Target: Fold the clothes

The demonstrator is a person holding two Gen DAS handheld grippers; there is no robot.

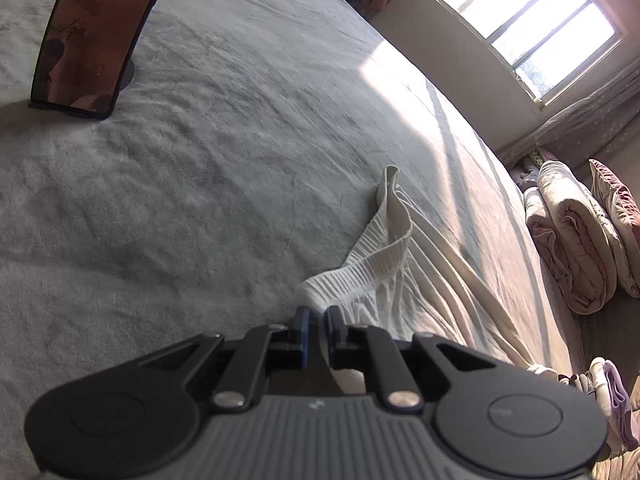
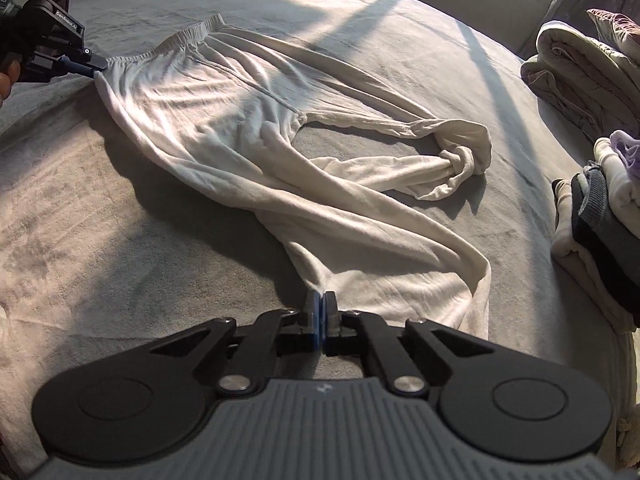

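Trousers pinned at both ends

Right gripper (image 2: 320, 312) tilts downward, jaws pressed together on a leg hem of the single pair of cream knit trousers (image 2: 248, 128). Left gripper (image 1: 316, 330) angles down, jaws clamped on the elastic waistband. Trousers lie spread across the grey fleece-covered bed (image 2: 100, 220); one sunlit window (image 1: 524, 28) beyond.

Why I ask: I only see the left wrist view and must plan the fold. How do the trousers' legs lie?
Observer: The trousers lie spread across the bed. The far leg curls back on itself, its end bunched into a knot.
Operator: And the near leg?
Observer: The near leg runs, slightly twisted, toward the right gripper, whose jaws are shut right at its hem. Whether cloth is pinched between them I cannot tell.
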